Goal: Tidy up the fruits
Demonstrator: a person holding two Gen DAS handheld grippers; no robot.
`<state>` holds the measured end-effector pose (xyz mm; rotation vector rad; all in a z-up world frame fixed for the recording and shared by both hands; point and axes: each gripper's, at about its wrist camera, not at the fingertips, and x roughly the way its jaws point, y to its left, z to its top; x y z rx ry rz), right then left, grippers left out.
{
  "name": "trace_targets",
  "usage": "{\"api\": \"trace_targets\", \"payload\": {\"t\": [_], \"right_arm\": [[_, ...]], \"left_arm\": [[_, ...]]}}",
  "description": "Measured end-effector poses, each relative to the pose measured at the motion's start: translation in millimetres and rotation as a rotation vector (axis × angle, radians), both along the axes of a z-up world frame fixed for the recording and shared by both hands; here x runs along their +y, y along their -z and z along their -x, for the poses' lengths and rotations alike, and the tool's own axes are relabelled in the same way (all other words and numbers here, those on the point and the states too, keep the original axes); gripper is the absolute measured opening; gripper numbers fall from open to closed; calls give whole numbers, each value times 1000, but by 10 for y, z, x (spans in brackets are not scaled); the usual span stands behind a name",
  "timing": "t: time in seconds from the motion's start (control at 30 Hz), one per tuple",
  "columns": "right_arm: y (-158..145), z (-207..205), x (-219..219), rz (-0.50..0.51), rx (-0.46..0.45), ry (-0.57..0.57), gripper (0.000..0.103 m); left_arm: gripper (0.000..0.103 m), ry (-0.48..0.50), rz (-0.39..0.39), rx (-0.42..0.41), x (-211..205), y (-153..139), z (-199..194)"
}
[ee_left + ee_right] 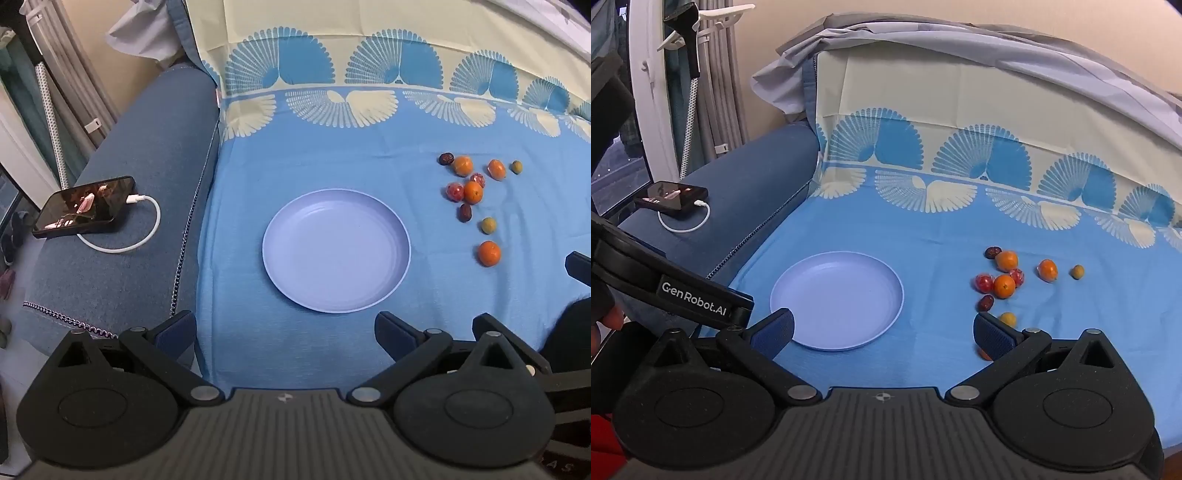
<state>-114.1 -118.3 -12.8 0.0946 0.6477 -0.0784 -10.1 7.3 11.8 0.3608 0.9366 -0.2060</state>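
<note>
A light blue plate (391,273) lies on the blue cloth and holds nothing; it also shows in the right wrist view (886,310). To its right lie several small fruits: oranges (473,192) (1004,286), red fruits (454,192) (983,282), dark dates (465,213) (986,303) and green-yellow ones (488,225) (1007,318). My left gripper (286,332) is open and empty, just before the plate's near rim. My right gripper (884,332) is open and empty, near the plate's right front; its right finger hides part of one orange (984,355).
A phone (83,205) on a white charging cable (144,236) lies on the dark blue sofa arm (140,155) at the left. The patterned cloth rises up a backrest (923,103) behind. The left gripper's body (690,295) crosses the right view's left side.
</note>
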Motion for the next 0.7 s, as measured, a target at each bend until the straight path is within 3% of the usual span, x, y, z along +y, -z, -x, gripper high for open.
{"api": "trace_targets", "payload": {"t": [0.7], "right_arm": [[15,-9,60,15,15,-21,103]], "left_arm": [[103,-8,6,8,52,33,-9]]}}
